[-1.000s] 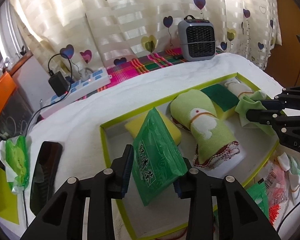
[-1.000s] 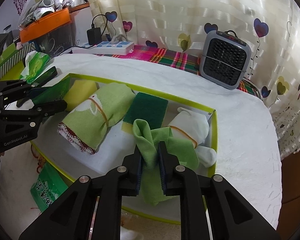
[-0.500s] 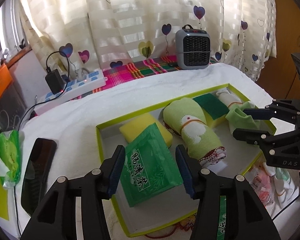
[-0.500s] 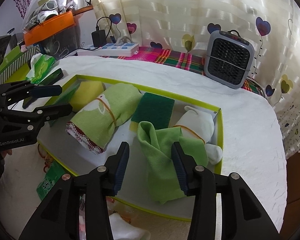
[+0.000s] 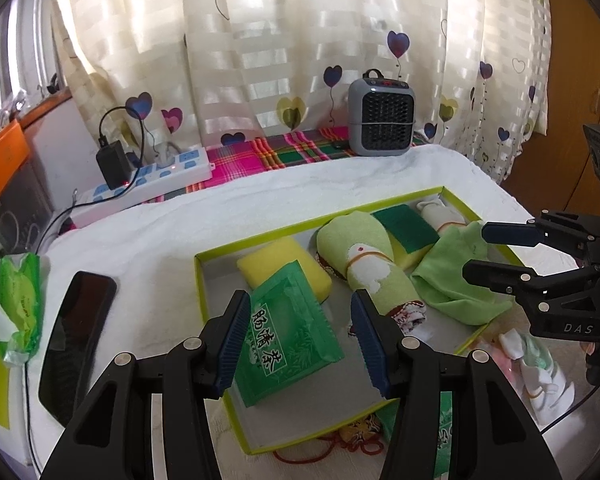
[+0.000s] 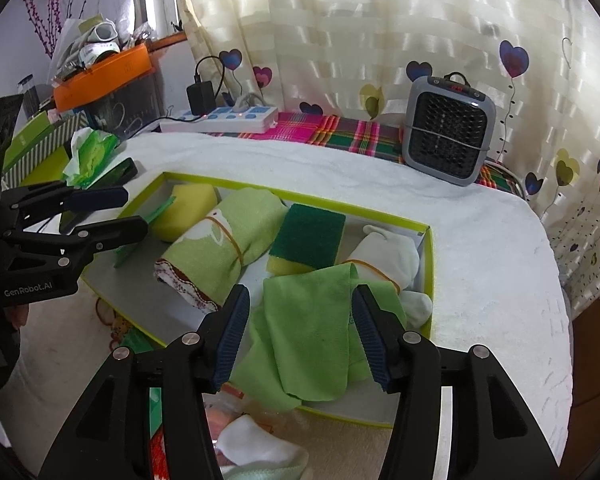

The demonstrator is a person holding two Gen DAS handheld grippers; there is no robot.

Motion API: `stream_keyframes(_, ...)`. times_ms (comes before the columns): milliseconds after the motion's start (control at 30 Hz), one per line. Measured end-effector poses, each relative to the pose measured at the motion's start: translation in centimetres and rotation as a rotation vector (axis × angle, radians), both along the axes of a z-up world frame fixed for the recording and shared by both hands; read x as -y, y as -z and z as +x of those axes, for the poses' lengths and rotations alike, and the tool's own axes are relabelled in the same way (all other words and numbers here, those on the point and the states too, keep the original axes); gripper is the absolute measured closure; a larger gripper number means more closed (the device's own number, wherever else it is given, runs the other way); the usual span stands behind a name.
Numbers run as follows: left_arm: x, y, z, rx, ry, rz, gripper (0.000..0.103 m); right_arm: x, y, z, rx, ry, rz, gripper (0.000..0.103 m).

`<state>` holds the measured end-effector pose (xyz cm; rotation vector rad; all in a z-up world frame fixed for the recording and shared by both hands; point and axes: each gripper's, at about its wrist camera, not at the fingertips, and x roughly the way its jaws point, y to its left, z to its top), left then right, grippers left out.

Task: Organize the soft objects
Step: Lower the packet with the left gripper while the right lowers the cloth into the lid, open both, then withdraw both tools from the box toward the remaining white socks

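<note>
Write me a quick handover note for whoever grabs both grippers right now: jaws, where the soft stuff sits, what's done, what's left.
Left gripper: jaws open, empty, over the green packet, which lies in the tray leaning on the yellow sponge.
Right gripper: jaws open, empty, over the green cloth, which drapes over the tray's near rim.
Also in the tray: rolled towel, scrub sponge, white sock roll.
Done: packet and cloth are both in the tray.
Left: probably tuck the cloth fully in, then the loose white and pink pieces outside the tray's near edge.
</note>
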<state>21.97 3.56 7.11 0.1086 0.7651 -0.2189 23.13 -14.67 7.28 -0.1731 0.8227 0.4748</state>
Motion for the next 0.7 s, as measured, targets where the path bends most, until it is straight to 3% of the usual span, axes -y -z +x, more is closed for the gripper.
stream_keyframes(700, 0.6, -0.6, -5.1, 0.001, -0.042, -0.030, 0.051, 1.4, -1.4, -4.4, 0.023, 0.077, 0.065, 0.049)
